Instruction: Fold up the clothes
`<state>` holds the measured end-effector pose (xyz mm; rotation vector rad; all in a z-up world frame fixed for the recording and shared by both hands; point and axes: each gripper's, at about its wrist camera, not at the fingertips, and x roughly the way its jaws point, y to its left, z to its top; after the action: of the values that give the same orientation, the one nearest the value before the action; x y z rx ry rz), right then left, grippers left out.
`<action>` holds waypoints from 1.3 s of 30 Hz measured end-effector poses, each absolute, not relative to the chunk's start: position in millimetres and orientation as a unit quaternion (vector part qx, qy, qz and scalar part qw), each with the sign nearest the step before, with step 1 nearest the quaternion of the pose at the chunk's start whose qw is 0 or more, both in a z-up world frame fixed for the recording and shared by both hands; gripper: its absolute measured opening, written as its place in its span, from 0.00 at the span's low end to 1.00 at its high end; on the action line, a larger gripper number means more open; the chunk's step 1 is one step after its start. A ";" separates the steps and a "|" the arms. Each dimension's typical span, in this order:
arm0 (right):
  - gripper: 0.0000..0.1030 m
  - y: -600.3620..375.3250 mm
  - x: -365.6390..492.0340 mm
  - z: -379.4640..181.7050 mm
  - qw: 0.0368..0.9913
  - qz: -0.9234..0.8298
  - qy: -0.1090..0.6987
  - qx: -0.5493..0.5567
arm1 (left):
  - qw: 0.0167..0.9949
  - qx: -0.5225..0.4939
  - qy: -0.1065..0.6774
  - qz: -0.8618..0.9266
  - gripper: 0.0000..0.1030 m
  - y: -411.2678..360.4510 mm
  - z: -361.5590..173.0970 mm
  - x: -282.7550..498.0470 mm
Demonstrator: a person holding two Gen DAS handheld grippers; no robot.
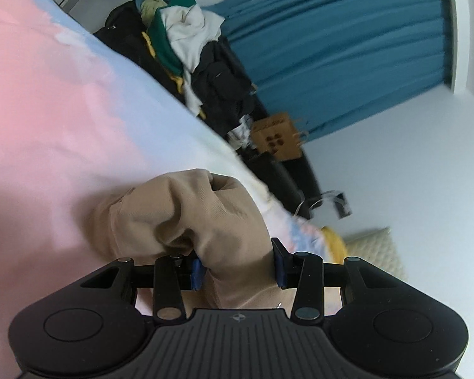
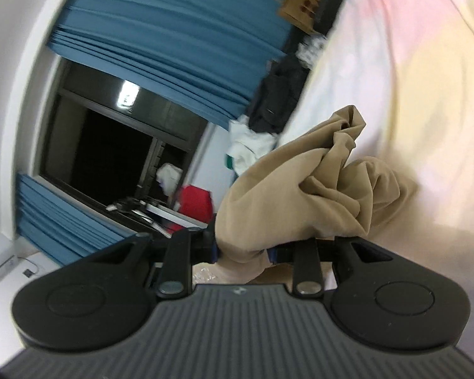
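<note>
Tan garment point(image 1: 186, 218) bunched between both tongs, left tongs point(image 1: 237, 268) and right tongs point(image 2: 241, 251) clamped on it, over pastel bedsheet point(image 1: 63, 110), slack.

You cannot see either gripper's pads properly: bunched tan garment point(image 1: 186, 218) fills the gap of the left gripper point(image 1: 237, 271), and in the right wrist view the same cloth covers all but slivers of the right gripper's point(image 2: 243, 252) blue pads. The pastel bedsheet point(image 2: 426, 79) smears into blur on that side (no weave readable). The clothes pile point(image 1: 186, 41) is too tangled to sort into separate garments.
</note>
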<state>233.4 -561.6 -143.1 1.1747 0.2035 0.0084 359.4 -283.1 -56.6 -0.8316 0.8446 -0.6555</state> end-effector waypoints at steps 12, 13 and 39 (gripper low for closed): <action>0.30 -534.7 204.1 -179.0 0.788 -0.032 0.199 0.581 | 0.786 -0.329 0.432 -0.295 0.45 -255.5 -104.0 367.6; 0.30 -533.6 199.6 -183.9 0.779 -0.039 0.211 0.590 | 0.787 -0.322 0.436 -0.295 0.49 -252.1 -109.5 364.8; 0.80 -419.0 16.0 -49.5 0.938 -0.108 0.186 0.270 | 0.907 0.023 0.287 -0.307 0.86 -184.3 61.5 136.2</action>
<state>16.0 -419.0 -49.5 0.5522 0.3802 -0.2205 136.2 -184.3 61.5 0.0484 0.5931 -0.6341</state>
